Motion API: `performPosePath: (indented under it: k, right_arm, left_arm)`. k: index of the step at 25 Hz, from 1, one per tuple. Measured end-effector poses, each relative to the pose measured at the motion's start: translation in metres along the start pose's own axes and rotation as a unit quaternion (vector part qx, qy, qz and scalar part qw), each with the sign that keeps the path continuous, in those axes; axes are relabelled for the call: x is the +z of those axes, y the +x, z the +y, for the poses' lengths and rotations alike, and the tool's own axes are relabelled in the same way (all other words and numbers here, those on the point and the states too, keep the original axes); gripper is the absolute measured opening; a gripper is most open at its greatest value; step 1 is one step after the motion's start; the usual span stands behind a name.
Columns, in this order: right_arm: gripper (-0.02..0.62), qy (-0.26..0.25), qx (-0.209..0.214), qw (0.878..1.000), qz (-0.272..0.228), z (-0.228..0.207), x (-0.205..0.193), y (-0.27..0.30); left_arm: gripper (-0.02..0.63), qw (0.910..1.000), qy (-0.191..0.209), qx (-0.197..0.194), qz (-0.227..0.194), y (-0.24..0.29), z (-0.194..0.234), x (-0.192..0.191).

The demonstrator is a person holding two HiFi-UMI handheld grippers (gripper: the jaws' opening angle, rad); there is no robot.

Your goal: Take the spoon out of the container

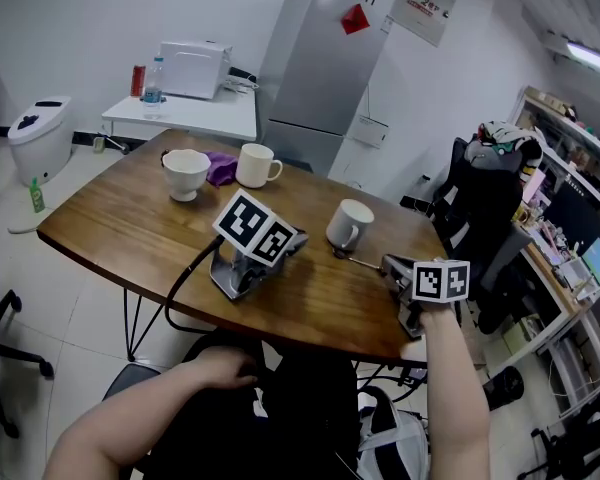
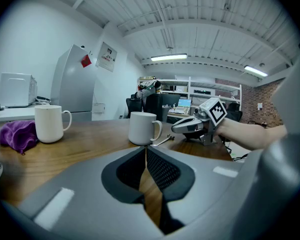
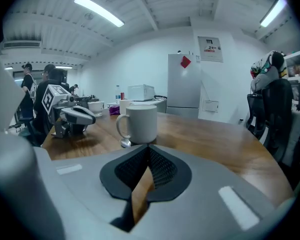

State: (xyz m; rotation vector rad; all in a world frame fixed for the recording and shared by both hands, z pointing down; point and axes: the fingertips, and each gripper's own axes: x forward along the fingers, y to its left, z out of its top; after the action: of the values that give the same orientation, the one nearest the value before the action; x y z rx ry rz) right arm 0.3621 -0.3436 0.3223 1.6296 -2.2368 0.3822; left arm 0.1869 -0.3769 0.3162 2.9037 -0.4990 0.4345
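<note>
A white mug (image 1: 348, 225) stands on the wooden table (image 1: 130, 228) toward its right end. The metal spoon (image 1: 360, 260) lies flat on the wood outside the mug, its bowl (image 3: 125, 143) by the mug's base and its handle (image 2: 162, 140) pointing at my right gripper. My right gripper (image 1: 386, 264), held in a hand at the table's near right edge, is shut, and its tip sits just over the handle's end with nothing seen between the jaws. My left gripper (image 1: 292, 246) rests on the table left of the mug, shut and empty, with no hand on it.
A white bowl (image 1: 186, 173), a purple cloth (image 1: 220, 167) and a second white mug (image 1: 255, 165) stand at the table's far side. A black office chair (image 1: 480, 198) is beyond the right end. The person's left arm lies in the lap below the near edge.
</note>
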Motion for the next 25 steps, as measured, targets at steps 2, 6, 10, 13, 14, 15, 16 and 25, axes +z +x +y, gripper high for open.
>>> performPosePath:
  k: [2,6,10,13,14,15,16,25]
  right_arm:
    - [0.002,0.002,0.000,1.000,-0.006,0.0008,0.0013,0.0001]
    - [0.002,0.011,0.003,1.000,-0.008,-0.0008,0.0020,-0.0004]
    - [0.002,0.033,0.010,0.999,-0.022,-0.0039,0.0024,-0.0031]
    - [0.002,0.040,0.013,0.998,-0.035,-0.0046,0.0043,-0.0060]
    - [0.002,0.040,0.015,0.998,-0.038,-0.0045,0.0052,-0.0064]
    - [0.002,0.040,0.018,0.998,-0.040,-0.0038,0.0060,-0.0066]
    - [0.002,0.040,0.021,0.998,-0.042,-0.0029,0.0064,-0.0065]
    - [0.002,0.041,0.026,0.998,-0.046,-0.0027,0.0072,-0.0084]
  left_arm:
    - [0.011,1.0000,0.000,0.000,0.000,-0.0006,0.0005,0.0000]
    - [0.011,1.0000,-0.001,0.000,0.000,-0.0003,0.0006,0.0007]
    - [0.011,1.0000,-0.001,0.000,0.001,-0.0005,0.0005,0.0002]
    - [0.011,1.0000,-0.001,0.000,0.001,-0.0008,0.0003,0.0006]
    - [0.011,1.0000,-0.001,0.000,0.001,-0.0010,0.0004,0.0008]
    - [0.011,1.0000,0.000,0.000,0.001,-0.0013,0.0006,0.0008]
    - [0.011,1.0000,0.000,0.000,0.000,-0.0017,0.0007,0.0007]
    - [0.011,1.0000,-0.001,0.000,0.000,-0.0014,0.0001,0.0016]
